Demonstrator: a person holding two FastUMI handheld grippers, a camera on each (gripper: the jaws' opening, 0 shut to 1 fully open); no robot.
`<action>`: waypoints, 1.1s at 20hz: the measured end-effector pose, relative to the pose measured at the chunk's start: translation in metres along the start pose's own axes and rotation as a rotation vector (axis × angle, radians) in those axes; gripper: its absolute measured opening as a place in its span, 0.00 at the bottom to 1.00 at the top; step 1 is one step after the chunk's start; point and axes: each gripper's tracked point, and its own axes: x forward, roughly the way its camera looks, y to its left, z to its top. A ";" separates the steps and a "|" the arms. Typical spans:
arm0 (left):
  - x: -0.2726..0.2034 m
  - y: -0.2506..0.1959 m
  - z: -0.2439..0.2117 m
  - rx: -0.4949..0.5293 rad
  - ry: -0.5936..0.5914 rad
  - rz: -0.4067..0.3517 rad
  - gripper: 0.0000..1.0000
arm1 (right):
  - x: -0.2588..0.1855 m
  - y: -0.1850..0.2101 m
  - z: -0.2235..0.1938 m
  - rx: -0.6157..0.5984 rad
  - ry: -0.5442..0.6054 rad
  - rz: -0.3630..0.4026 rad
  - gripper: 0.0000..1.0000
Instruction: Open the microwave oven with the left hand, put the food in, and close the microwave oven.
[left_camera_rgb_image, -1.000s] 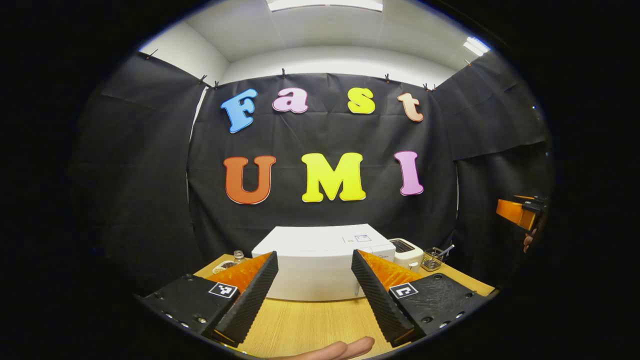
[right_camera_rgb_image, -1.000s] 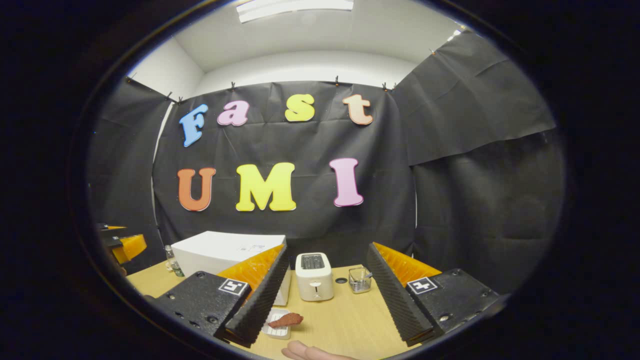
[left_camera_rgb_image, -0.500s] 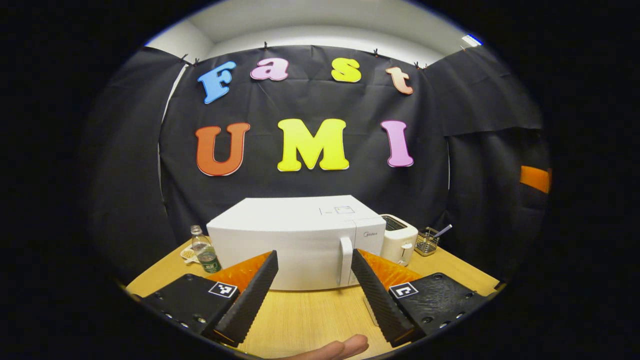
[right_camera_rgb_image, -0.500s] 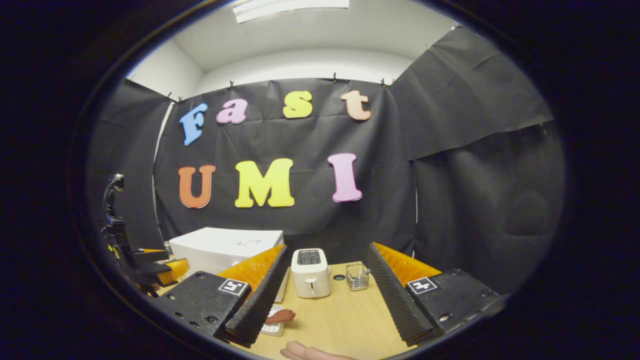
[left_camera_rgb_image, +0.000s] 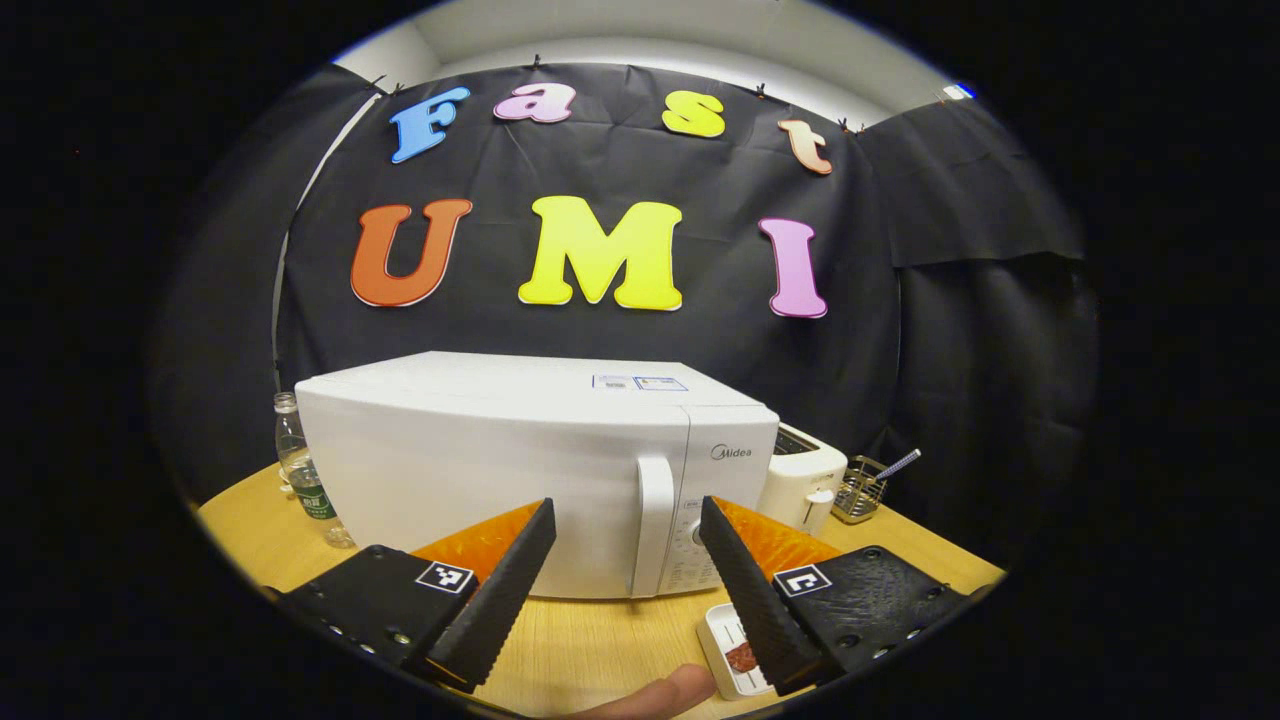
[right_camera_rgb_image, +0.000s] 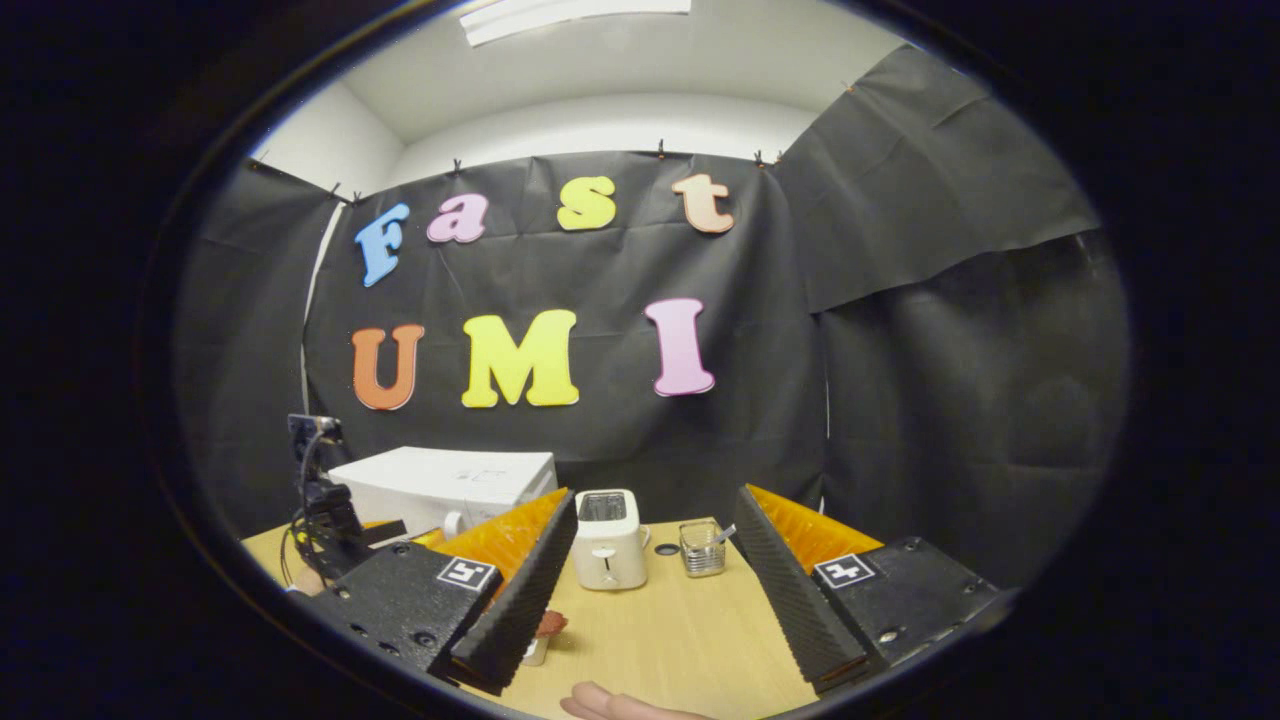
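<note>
Before microwave handle, gaping left claw.

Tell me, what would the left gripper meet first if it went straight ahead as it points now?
Probably the microwave's door handle: it stands between the open fingers of the left gripper, ahead of them, on the closed microwave. Depth is hard to judge.
</note>
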 end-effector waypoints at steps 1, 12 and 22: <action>0.007 -0.003 -0.008 0.008 0.003 0.001 0.93 | 0.000 -0.003 -0.002 -0.003 0.001 -0.002 0.90; 0.058 -0.003 -0.034 0.044 -0.047 0.092 0.67 | -0.001 -0.036 -0.026 -0.004 0.045 -0.050 0.90; 0.057 -0.010 -0.035 -0.009 -0.011 0.052 0.12 | -0.012 -0.039 -0.026 0.009 0.035 -0.057 0.90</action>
